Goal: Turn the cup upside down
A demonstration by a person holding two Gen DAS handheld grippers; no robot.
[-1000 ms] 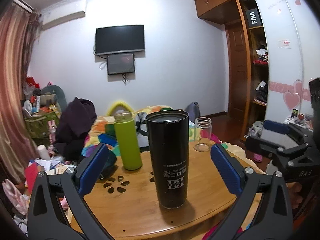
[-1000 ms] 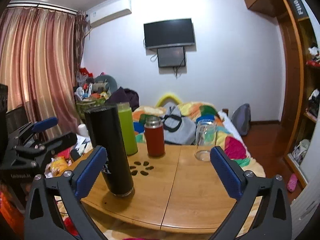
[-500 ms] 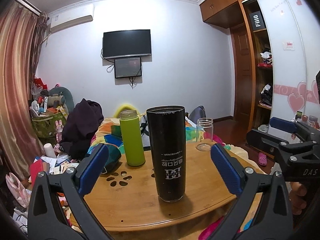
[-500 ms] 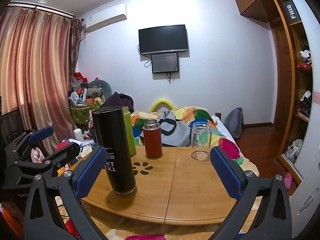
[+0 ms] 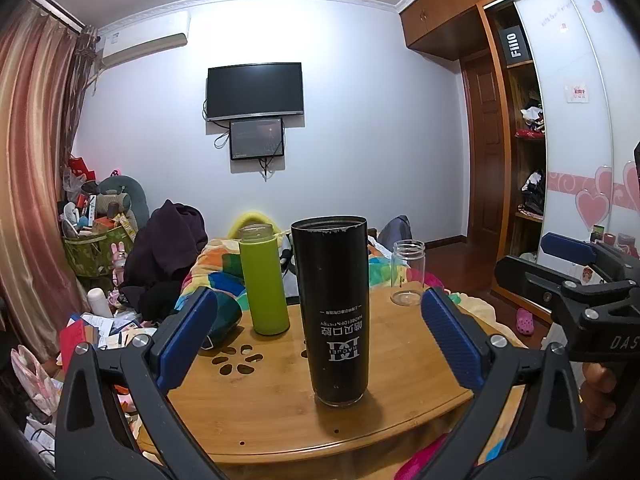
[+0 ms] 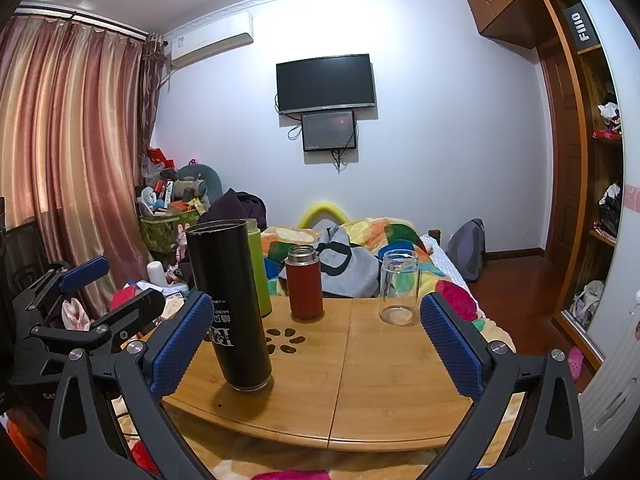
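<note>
Black cup upside down on wooden tabletop, printed text inverted, rim down, standing vertical near the front edge. Seen dead centre in left wrist view, between the two blue pads but further out, not touched. Left gripper wide apart, nothing held, blue fingers spread either side of the cup. Right gripper also wide apart, nothing held; cup just behind its left finger in right wrist view, no contact visible. Each gripper visible at the edge of the other's view, right one at far right, left one at far left.

Green bottle upright behind and left of the cup, lid off. Red flask upright mid-table in right wrist view, hidden behind the cup in left wrist view. Clear glass jar upright, open, toward the back right of the tabletop, well apart from the cup. Flower-shaped cutout holes in the tabletop between cup and flask. Bed with colourful blanket behind the table, TV on the wall, curtains at left.
</note>
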